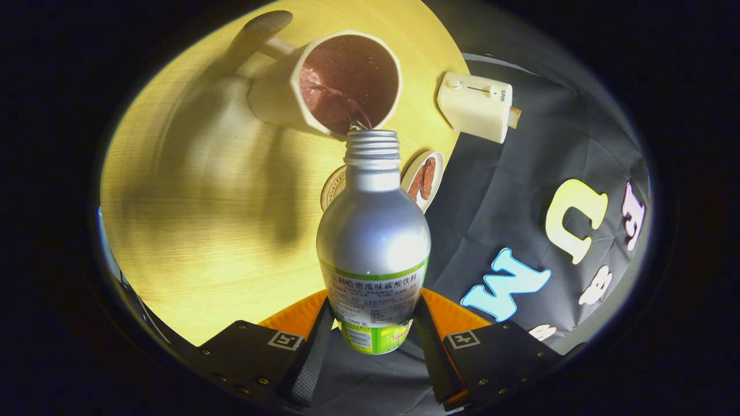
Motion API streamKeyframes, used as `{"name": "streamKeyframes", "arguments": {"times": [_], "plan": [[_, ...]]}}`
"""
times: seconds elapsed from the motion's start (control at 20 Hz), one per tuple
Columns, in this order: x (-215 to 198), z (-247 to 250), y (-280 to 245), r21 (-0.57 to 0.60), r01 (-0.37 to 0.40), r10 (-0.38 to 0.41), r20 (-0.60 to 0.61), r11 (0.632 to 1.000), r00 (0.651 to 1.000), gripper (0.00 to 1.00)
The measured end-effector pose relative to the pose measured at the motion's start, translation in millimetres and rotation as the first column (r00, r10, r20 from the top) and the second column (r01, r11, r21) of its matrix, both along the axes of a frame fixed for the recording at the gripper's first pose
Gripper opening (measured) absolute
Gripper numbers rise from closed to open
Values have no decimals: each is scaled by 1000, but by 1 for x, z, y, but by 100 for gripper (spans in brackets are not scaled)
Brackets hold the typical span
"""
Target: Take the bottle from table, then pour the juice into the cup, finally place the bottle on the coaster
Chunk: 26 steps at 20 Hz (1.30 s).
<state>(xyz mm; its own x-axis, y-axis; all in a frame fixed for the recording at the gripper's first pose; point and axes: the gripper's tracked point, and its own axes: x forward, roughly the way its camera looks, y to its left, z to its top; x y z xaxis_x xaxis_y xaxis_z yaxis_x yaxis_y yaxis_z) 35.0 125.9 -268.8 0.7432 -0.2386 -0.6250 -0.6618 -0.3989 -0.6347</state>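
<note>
Gripping the bottle (373, 242) low on its labelled body, the gripper (373, 335) sits at bottom centre of the frame, both fingers pressed against the bottle's sides. Bottle is silver, uncapped, tipped forward so its threaded neck points up-frame at the cup (341, 84). Cup is cream, handled, upper centre, on the yellow wooden table (191, 219); dark reddish liquid inside, a thin stream running from bottle mouth over the cup rim. Round coaster (333, 186) peeks out just left of the bottle's shoulder. Small plate (424, 179) with brown food to the right; cream toaster (475, 106) upper right.
</note>
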Motion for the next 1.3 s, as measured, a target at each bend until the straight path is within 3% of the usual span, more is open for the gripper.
{"name": "streamKeyframes", "arguments": {"times": [1.3], "plan": [[-2, 19, 11, -123, -72, 72, -6, 990, 997, 75]]}}
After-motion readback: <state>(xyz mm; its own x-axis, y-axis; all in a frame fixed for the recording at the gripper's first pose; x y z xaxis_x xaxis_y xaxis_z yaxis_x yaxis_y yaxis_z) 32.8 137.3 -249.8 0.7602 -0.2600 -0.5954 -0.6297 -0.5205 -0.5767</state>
